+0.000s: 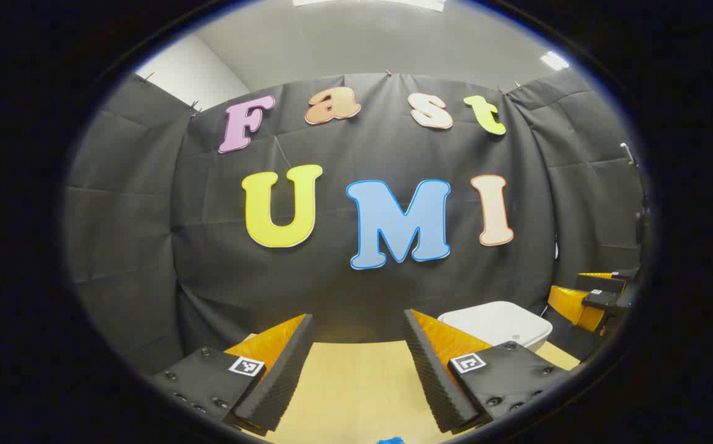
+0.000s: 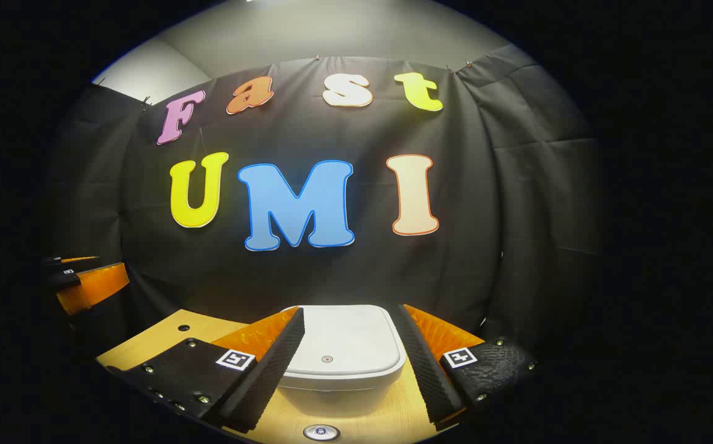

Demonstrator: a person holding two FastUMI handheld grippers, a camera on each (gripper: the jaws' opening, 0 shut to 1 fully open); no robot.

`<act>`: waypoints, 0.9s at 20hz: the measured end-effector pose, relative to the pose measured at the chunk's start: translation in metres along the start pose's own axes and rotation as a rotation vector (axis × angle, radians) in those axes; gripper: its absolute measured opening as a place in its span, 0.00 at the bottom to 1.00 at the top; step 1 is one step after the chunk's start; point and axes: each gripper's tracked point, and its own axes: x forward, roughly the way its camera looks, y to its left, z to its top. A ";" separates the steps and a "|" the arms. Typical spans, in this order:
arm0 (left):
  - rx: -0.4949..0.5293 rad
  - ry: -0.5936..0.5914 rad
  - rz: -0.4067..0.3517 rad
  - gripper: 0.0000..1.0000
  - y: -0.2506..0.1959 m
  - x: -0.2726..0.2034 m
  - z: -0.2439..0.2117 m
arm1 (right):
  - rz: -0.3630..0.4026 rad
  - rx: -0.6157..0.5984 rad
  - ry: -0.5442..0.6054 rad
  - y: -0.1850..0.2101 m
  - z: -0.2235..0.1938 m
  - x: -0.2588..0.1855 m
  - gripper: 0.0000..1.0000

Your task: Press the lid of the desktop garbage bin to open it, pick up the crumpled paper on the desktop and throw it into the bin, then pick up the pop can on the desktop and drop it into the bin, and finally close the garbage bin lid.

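In the left gripper view, the left claw (image 1: pixel 356 361) is standing released above the pale wooden worktop (image 1: pixel 356 382), its two fingers spread wide with nothing between them but bare wood. The white bin (image 1: pixel 497 325) is sitting on the worktop to the right of the claw, just past its right-hand finger, with its lid (image 1: pixel 492 320) lying flat and closed. Farther right, near the edge of this view, the right claw (image 1: pixel 587 296) is showing from the side, above the level of the bin; from here I cannot tell how far its fingers are parted. A small blue scrap (image 1: pixel 391 440) is peeking in at the very bottom edge, too cut off to identify.

In the right gripper view, the right claw (image 2: pixel 350 357) is also standing released, fingers well apart, and the bin (image 2: pixel 344 364) is sitting straight ahead, framed between the two fingers without either one touching it. Its lid (image 2: pixel 344 342) is lying shut, with a small round dot near the front edge. At the bottom edge, in front of the bin, the round metal top of the can (image 2: pixel 321 432) is showing on the worktop (image 2: pixel 165 339). The left claw (image 2: pixel 88 280) is appearing far to the left, well apart from the bin.
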 end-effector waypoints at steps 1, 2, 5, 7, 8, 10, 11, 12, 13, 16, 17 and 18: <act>0.003 -0.001 -0.001 0.95 0.000 0.000 0.000 | 0.000 0.001 0.000 0.000 0.000 0.000 0.96; 0.004 0.000 -0.002 0.95 -0.001 0.000 0.000 | -0.002 0.001 -0.001 -0.001 0.000 0.000 0.96; 0.003 0.000 -0.005 0.95 -0.001 0.000 0.000 | -0.004 0.001 -0.003 -0.002 0.000 0.000 0.96; 0.004 -0.001 -0.007 0.95 -0.001 -0.001 0.001 | -0.004 0.003 -0.004 -0.003 0.000 -0.002 0.96; 0.005 -0.002 -0.007 0.95 0.000 0.000 0.001 | -0.004 0.003 -0.005 -0.003 0.000 -0.001 0.96; 0.006 -0.004 -0.007 0.95 -0.001 0.000 0.001 | -0.005 0.005 -0.008 -0.003 0.002 -0.002 0.96; 0.007 -0.006 -0.008 0.95 -0.001 0.000 0.002 | -0.006 0.006 -0.009 -0.004 0.002 -0.002 0.96; 0.007 -0.007 -0.008 0.95 -0.001 -0.001 0.002 | -0.006 0.007 -0.010 -0.004 0.002 -0.003 0.96; 0.008 -0.009 -0.008 0.94 -0.001 0.000 0.002 | -0.006 0.008 -0.011 -0.004 0.003 -0.003 0.96; 0.007 -0.013 -0.007 0.94 -0.001 -0.001 0.002 | -0.006 0.009 -0.013 -0.004 0.003 -0.005 0.96; 0.006 -0.014 -0.006 0.93 0.000 0.000 0.002 | -0.006 0.009 -0.014 -0.004 0.003 -0.006 0.96; 0.005 -0.014 -0.005 0.93 0.000 0.000 0.002 | -0.006 0.008 -0.013 -0.004 0.003 -0.006 0.96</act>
